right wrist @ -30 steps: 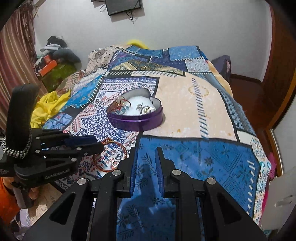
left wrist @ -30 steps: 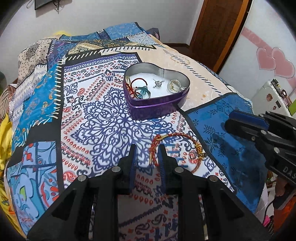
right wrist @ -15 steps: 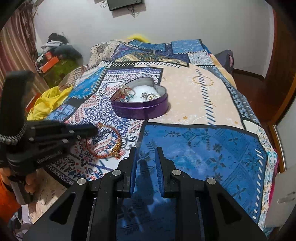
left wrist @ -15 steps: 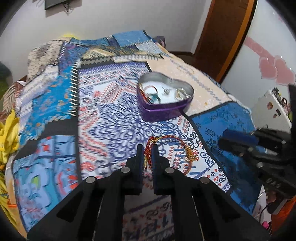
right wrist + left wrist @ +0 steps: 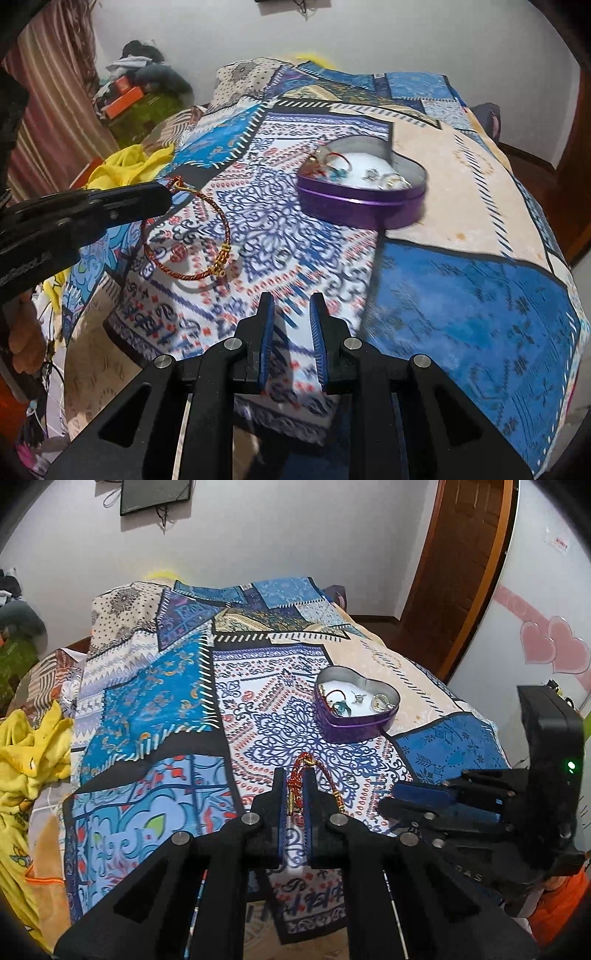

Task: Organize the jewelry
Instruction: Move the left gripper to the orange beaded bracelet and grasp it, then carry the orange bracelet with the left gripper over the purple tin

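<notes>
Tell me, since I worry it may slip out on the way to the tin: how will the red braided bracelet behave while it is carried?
Held by the left hand-held gripper, the red braided bracelet keeps its round loop, so it seems fairly stiff. Hanging from one edge, it may swing. Its gold charm probably weights the far side.

- You face a plain white wall [image 5: 280, 535] with a dark flat screen [image 5: 157, 494] mounted high on it, cables dangling beneath.
- A bed under a blue, white and beige patchwork bedspread [image 5: 177, 701] fills the room's middle.
- At your right stands a brown wooden door frame [image 5: 469, 565], beside a white panel with pink heart stickers [image 5: 554, 650].
- Past the bed's left edge lie crumpled yellow cloth [image 5: 33, 753], a striped curtain [image 5: 55, 110] and piled clutter [image 5: 136, 85].
</notes>
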A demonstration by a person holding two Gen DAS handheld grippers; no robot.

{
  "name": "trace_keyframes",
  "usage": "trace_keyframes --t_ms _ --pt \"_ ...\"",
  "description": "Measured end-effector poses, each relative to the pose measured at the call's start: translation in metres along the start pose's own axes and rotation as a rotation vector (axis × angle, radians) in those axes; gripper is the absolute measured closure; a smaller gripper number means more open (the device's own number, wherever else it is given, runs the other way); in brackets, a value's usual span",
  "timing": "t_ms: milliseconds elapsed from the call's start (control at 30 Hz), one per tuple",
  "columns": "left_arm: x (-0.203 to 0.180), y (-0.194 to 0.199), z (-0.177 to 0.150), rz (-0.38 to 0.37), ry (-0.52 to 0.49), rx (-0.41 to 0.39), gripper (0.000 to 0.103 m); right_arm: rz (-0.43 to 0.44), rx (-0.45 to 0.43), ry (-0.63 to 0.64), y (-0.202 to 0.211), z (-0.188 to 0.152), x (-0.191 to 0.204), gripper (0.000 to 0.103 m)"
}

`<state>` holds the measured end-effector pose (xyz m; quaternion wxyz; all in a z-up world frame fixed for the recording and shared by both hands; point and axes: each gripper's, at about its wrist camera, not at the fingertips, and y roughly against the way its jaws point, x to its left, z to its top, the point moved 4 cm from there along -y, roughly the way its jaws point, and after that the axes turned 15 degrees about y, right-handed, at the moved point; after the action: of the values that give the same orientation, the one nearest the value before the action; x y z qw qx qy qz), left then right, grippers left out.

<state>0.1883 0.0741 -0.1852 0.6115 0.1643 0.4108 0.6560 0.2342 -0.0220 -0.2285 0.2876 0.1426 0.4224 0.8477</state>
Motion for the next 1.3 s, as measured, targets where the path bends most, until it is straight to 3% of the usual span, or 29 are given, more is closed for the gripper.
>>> trace_keyframes --t_ms 500,567,700,1300 --pt "0.026 0.0 0.001 -0.005 0.048 -0.005 0.097 -0.042 0.032 0.059 -0.026 0.019 0.007 0.086" --pt "0.025 -0.001 0.001 -0.006 0.048 -0.006 0.097 -0.052 0.033 0.072 -0.026 0.019 0.007 0.095" --pt "0.021 0.001 0.003 -0.009 0.043 -0.012 0.097 -0.055 0.02 0.066 -0.023 0.019 0.006 0.096" --pt "-0.021 0.014 0.04 -0.048 -0.005 -0.093 0.097 -0.117 -0.155 -0.001 0.038 0.031 -0.025 0.096"
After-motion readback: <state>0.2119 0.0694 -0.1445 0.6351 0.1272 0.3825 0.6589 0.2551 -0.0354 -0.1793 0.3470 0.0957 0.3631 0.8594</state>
